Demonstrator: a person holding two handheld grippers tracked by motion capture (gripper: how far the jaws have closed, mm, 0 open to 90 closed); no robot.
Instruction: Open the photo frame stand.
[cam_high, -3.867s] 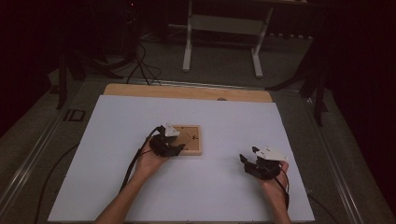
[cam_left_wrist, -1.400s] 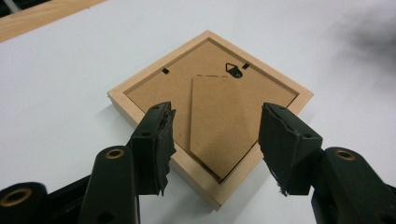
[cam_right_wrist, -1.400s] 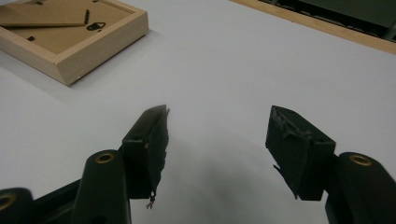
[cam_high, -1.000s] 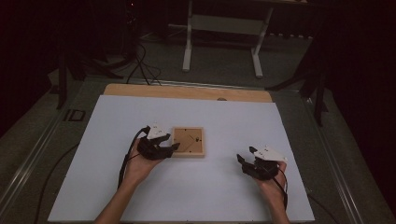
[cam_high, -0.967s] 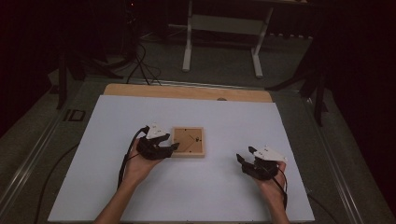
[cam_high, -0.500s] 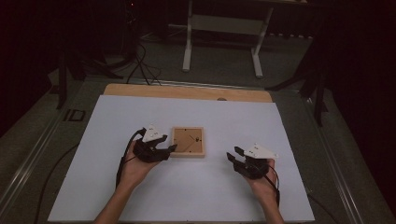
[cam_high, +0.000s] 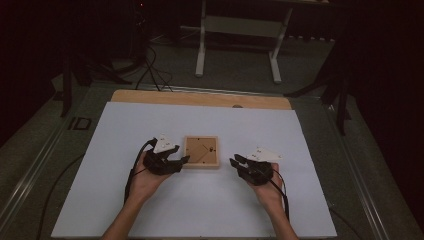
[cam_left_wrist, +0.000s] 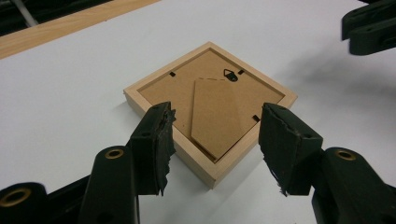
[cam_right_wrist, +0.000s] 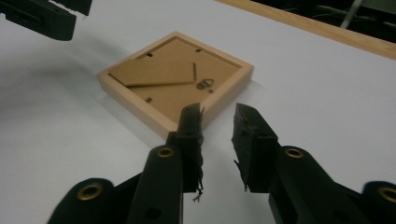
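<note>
A small wooden picture frame (cam_high: 201, 151) lies face down on the white table top, its brown backing board and hanger clip (cam_left_wrist: 230, 74) turned up. My left gripper (cam_high: 181, 160) sits just left of the frame, open. In the left gripper view its jaws (cam_left_wrist: 215, 112) stand to either side of the frame's (cam_left_wrist: 210, 98) near corner without pressing on it. My right gripper (cam_high: 234, 161) is a short way right of the frame. Its jaws (cam_right_wrist: 217, 112) have just been closing; a narrow gap remains, with nothing in it, and they point at the frame's (cam_right_wrist: 173, 74) near edge.
The white sheet (cam_high: 125, 210) covers the table, with a wooden strip (cam_high: 200, 99) along the far edge. Beyond it stand white stand legs (cam_high: 201, 55) and cables on a dark floor. Black cables trail back from both grippers along the forearms.
My right gripper has slid left towards the frame and its jaws have narrowed. The left gripper, which earlier drew back a little from the frame's left edge, has held still.
</note>
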